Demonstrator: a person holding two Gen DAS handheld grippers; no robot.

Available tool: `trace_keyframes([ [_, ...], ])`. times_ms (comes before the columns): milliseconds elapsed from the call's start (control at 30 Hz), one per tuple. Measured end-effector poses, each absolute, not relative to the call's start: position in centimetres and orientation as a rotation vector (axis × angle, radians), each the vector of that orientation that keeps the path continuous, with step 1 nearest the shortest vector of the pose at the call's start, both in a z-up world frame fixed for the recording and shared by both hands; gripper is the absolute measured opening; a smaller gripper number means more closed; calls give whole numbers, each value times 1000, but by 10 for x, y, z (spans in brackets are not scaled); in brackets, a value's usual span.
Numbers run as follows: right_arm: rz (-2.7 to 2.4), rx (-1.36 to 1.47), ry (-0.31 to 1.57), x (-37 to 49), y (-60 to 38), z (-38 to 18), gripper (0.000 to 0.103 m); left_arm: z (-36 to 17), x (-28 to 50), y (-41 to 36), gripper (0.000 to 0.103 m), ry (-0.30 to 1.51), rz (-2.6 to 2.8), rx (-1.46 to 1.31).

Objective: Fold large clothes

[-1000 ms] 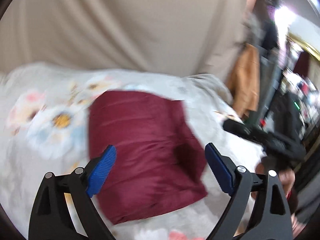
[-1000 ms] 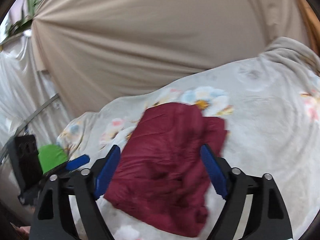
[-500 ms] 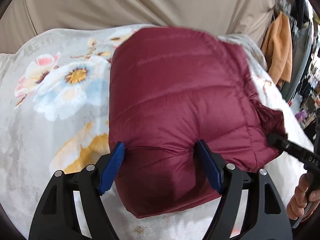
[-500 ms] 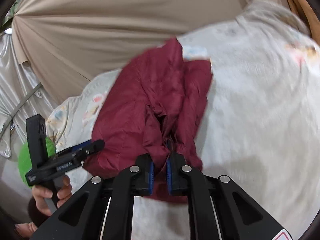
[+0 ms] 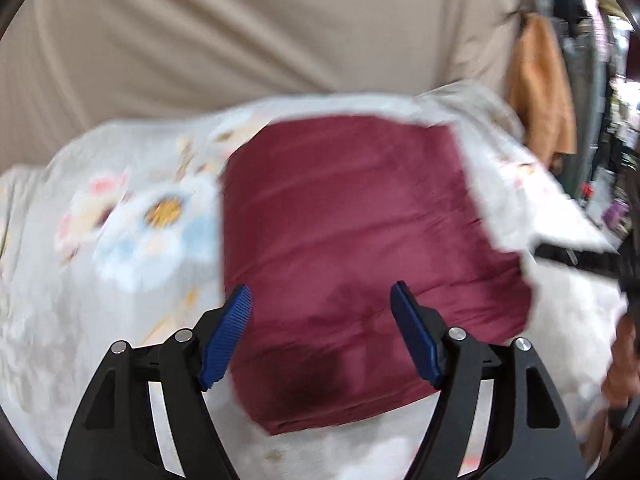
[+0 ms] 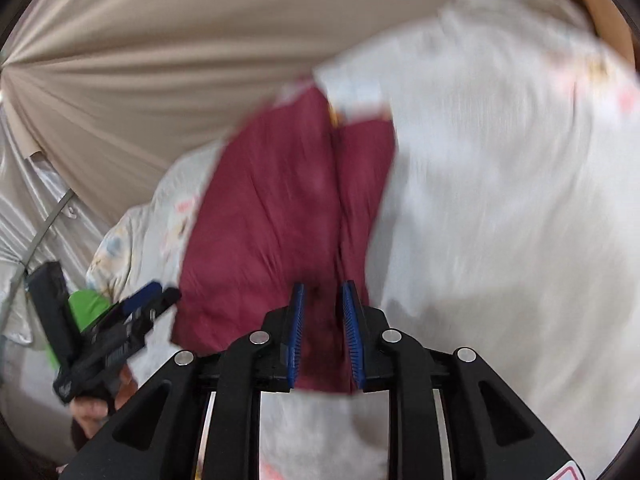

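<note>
Motion-smeared maroon jacket (near edge behind right gripper) on floral sheet

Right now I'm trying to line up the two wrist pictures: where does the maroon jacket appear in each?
Left wrist view: the jacket fills the centre, folded, its near edge between the open left gripper fingers.
Right wrist view: the jacket lies centre-left, its near end between the narrowly parted right gripper fingers.
Shared landmark: the floral bedspread beneath it.
</note>
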State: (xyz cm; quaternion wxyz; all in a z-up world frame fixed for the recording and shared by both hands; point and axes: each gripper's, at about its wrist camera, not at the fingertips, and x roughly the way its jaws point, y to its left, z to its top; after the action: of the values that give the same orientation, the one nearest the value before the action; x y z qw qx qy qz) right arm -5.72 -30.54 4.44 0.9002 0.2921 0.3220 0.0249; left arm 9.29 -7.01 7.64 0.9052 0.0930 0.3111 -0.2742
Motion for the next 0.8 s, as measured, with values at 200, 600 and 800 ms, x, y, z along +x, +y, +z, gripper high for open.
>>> trace_keyframes([
  [200,15,460,612,15,-305,104,6,68,88,-125,70,687,-667,217],
  [600,-79,522,804,139,-336,-20,0,26,93,-147,71,728,-673,234],
  [800,-101,427,795,138,-325,-26,0,18,87,-157,76,715,-654,287],
])
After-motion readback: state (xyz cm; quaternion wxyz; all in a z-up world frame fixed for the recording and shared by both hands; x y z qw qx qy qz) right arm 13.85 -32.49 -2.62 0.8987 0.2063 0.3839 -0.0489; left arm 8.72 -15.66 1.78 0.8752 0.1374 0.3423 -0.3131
